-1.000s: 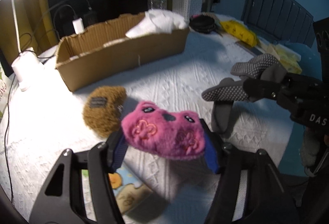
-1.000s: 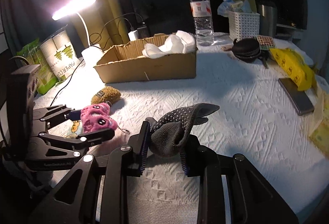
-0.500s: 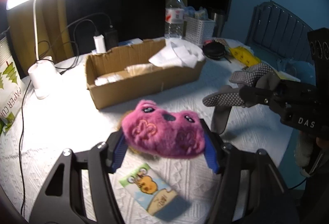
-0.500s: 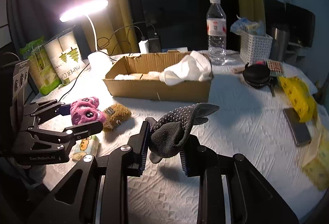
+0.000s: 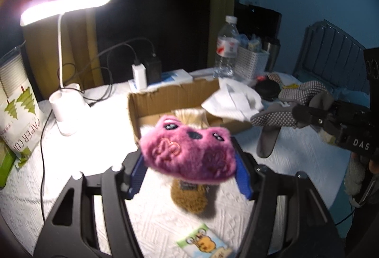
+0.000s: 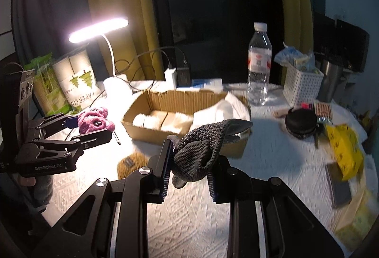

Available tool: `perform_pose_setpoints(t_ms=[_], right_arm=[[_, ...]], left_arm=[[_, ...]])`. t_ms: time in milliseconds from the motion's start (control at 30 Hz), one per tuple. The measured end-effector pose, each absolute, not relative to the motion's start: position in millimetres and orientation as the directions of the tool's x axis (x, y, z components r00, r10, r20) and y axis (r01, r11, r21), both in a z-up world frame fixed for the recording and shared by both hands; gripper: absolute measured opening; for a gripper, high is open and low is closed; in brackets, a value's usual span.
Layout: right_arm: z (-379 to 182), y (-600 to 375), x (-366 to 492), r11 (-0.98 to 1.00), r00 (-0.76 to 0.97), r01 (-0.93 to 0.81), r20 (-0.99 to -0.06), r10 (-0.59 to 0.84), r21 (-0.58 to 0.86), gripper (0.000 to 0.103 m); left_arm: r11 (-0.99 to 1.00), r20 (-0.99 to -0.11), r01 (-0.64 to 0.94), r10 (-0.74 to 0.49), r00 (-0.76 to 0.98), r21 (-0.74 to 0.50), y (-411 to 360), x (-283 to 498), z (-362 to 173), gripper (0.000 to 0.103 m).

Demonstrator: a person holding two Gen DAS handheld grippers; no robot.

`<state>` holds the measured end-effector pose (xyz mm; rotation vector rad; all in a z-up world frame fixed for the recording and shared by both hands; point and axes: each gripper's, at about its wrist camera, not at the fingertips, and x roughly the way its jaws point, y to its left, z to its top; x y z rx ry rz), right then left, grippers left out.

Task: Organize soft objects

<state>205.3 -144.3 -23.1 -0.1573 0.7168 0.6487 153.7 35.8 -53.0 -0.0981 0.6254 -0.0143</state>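
My left gripper (image 5: 189, 168) is shut on a pink plush toy (image 5: 187, 151) with dark eyes, held above the white tablecloth. From the right wrist view the same pink plush toy (image 6: 94, 120) and left gripper (image 6: 92, 130) hang at the left. My right gripper (image 6: 189, 168) is shut on a grey knit glove (image 6: 203, 146), whose dotted fingers stick out forward; in the left wrist view that grey glove (image 5: 284, 113) shows at the right. A brown fuzzy toy (image 5: 189, 196) lies on the cloth below the pink one. The cardboard box (image 6: 151, 104) behind holds white cloth (image 5: 234, 99) and pale folded pieces.
A lit desk lamp (image 5: 66, 4) stands at the back left with cables and a charger. A water bottle (image 6: 259, 63), a white basket (image 6: 302, 85), a black round case (image 6: 300, 123), a yellow packet (image 6: 343, 146) and a phone (image 6: 337, 184) lie at the right. A small picture card (image 5: 206, 243) lies near me.
Both grippers have risen with their loads and come nearer the box. The view now looks further up, and the brown toy sits beneath the pink plush.
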Motion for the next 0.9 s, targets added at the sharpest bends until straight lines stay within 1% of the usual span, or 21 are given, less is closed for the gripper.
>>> perform_pose_setpoints(t_ms=[333, 500, 600, 900], right_arm=[[-4, -134, 246, 0.780, 0.594, -0.621, -0.602, 0.534, 0.079, 0.029], [-3, -130, 266, 0.775, 0.594, -0.625, -0.589, 0.548, 0.092, 0.029], [-13, -126, 283, 0.776, 0.585, -0.623, -0.601, 0.544, 0.097, 0.029], [-65, -115, 325, 0.784, 0.528, -0.608, -0.675, 0.516, 0.124, 0.029]], left_arm=[[0.993, -0.544, -0.055, -0.008, 0.839, -0.100, 54, 181, -35, 0.064], [0.993, -0.536, -0.068, 0.007, 0.844, -0.095, 58, 202, -31, 0.064], [0.991, -0.544, -0.080, 0.012, 0.839, -0.103, 60, 218, -36, 0.064], [0.987, -0.618, -0.095, -0.004, 0.786, -0.127, 62, 264, -72, 0.065]])
